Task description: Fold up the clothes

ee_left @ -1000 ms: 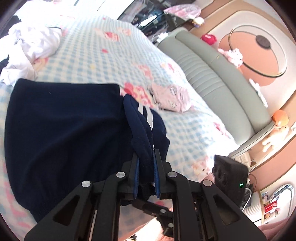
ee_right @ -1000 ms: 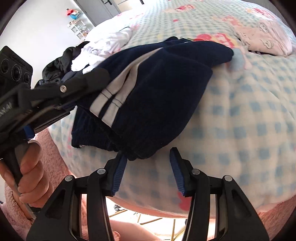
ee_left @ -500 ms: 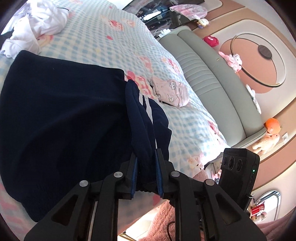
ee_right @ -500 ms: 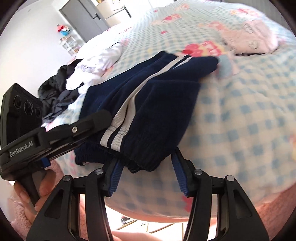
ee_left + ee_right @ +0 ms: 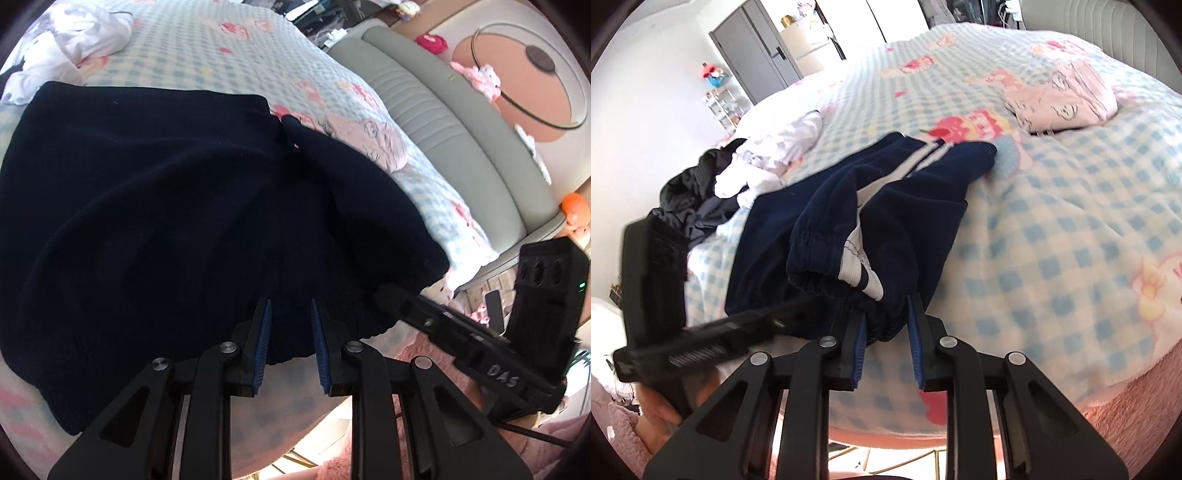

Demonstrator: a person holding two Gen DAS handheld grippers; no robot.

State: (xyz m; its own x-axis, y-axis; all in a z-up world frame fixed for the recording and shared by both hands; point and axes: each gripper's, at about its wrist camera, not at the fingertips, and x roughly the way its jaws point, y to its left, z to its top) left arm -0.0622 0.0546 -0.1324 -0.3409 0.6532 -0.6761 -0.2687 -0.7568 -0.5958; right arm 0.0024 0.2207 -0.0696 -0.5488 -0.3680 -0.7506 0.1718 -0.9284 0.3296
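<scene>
Navy trousers (image 5: 166,203) with white side stripes (image 5: 882,184) lie on the checked bed (image 5: 221,48), one leg laid over the other. My left gripper (image 5: 290,321) hangs low over their near hem. Its jaws stand a little apart, and the cloth lies flat beneath them without bunching between the pads. In the right wrist view my right gripper (image 5: 886,325) is closing on the gathered elastic hem, which is bunched between its pads. From the left wrist view the right gripper (image 5: 384,295) reaches the trousers' right edge. The left gripper (image 5: 812,306) shows beside the hem.
A folded pink garment (image 5: 1063,99) lies further up the bed (image 5: 1052,221). A heap of white clothes (image 5: 783,147) and dark clothes (image 5: 687,192) sits at the far left. A grey padded headboard (image 5: 443,122) borders the bed. A person's hand (image 5: 661,413) holds the left gripper.
The left gripper sank toward the bed; the leg it held bunched now lies flat over the trousers. The right jaws went from wide apart to closed on the hem.
</scene>
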